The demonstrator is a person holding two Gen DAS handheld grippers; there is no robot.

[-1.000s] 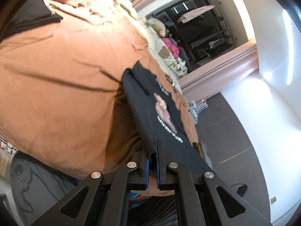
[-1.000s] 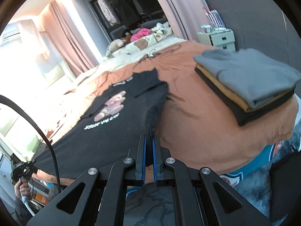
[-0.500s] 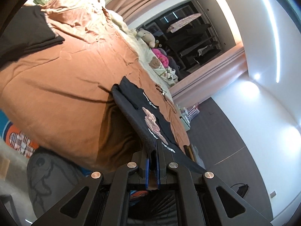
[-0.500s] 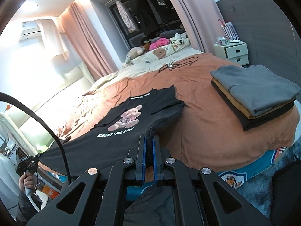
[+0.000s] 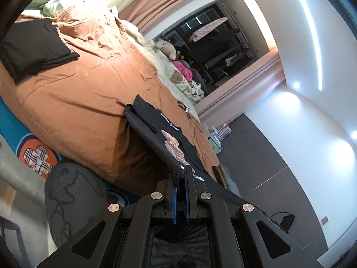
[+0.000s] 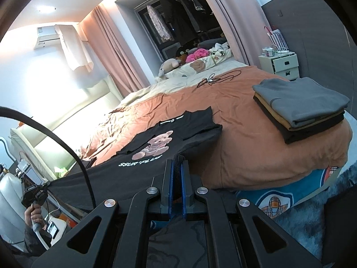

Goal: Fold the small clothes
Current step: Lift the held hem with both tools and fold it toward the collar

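Both clamped on the hem of the black cotton T-shirt with a pink teddy-bear print (image 6: 156,147): left hand-held gripper (image 5: 181,178) pinching one bottom corner, right hand-held gripper (image 6: 176,167) pinching the other, jaws closed tight on cloth in each wrist view.

Shirt stretched out from the grippers, hem end lifted off the edge of the rust-orange quilted bedspread (image 6: 256,138), collar end and folded-in sleeves lying flat on it. From the right gripper, long axis running hem to collar toward about 12 o'clock; from the left, toward roughly 11 o'clock in its tilted view. Neither hand nearer: one corner each, evenly spread across the hem.

Next move probably carrying the hem forward along that axis to meet the collar. Finished stack of grey, tan and black folded garments (image 6: 299,105) at 2 o'clock from the right gripper, well apart.
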